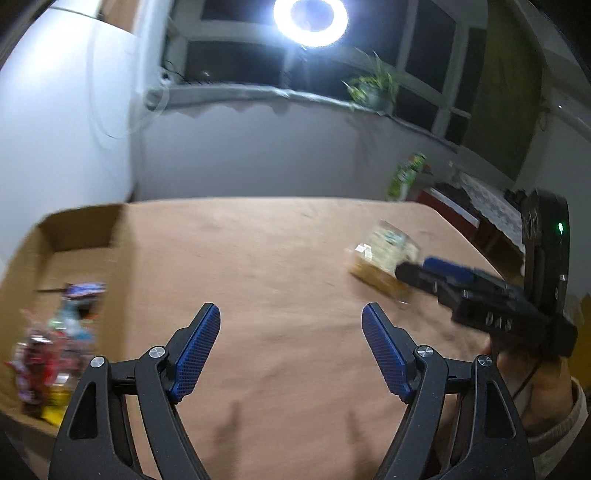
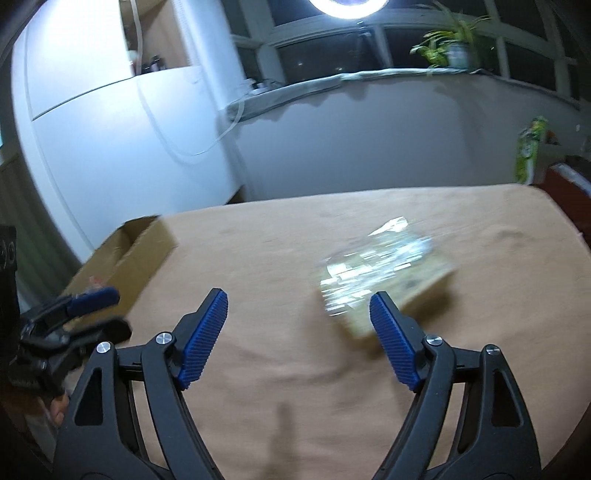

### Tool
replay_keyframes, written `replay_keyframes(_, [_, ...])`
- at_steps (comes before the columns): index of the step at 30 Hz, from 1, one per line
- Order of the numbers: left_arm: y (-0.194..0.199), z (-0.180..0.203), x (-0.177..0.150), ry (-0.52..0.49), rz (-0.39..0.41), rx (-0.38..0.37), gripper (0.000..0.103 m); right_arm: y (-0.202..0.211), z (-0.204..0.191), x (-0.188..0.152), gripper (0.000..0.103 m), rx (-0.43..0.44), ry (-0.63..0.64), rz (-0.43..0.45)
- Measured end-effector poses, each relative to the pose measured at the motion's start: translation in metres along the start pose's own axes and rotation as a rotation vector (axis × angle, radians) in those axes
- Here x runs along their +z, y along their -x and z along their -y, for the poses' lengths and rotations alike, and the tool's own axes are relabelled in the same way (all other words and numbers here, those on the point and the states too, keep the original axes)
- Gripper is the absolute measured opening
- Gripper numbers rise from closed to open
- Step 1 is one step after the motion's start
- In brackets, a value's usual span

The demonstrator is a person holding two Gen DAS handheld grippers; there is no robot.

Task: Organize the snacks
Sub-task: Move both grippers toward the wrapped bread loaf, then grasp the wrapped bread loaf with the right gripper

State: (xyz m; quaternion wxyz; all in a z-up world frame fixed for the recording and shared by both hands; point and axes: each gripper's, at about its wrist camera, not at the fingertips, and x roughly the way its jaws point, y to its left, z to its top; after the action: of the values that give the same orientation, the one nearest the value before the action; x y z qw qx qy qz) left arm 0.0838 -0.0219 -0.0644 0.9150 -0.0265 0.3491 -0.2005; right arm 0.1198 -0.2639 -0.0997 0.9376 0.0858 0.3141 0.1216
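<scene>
A clear-wrapped snack pack (image 2: 384, 273) with pale, yellowish contents lies on the tan table (image 2: 280, 258); it also shows in the left wrist view (image 1: 386, 254). My right gripper (image 2: 299, 306) is open and empty, its right finger just in front of the pack; in the left wrist view its tips (image 1: 421, 269) almost reach the pack. My left gripper (image 1: 291, 321) is open and empty over bare table. An open cardboard box (image 1: 79, 229) at the table's left holds several colourful snack packets (image 1: 59, 343). The frames are blurred.
The box also shows at the left of the right wrist view (image 2: 136, 251), with my left gripper (image 2: 85, 302) in front of it. A green packet (image 1: 406, 177) stands beyond the table's far right corner. A bright ring light (image 1: 310, 18) hangs above.
</scene>
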Motion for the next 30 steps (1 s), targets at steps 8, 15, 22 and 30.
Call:
replay_keyframes(8, [-0.068, 0.068, 0.0, -0.012, -0.101, -0.136, 0.079, -0.028, 0.091, 0.028, 0.082, -0.003, -0.044, -0.089])
replay_keyframes(15, [-0.118, 0.108, 0.003, -0.066, -0.165, -0.147, 0.079, -0.068, 0.121, 0.039, 0.082, 0.094, -0.066, -0.185])
replay_keyframes(22, [-0.142, 0.112, 0.002, -0.049, -0.199, -0.107, 0.079, -0.083, 0.119, 0.034, 0.082, 0.162, -0.044, -0.219])
replay_keyframes(30, [-0.141, 0.109, 0.002, -0.043, -0.187, -0.068, 0.051, -0.08, 0.108, 0.027, 0.064, 0.182, -0.029, -0.211])
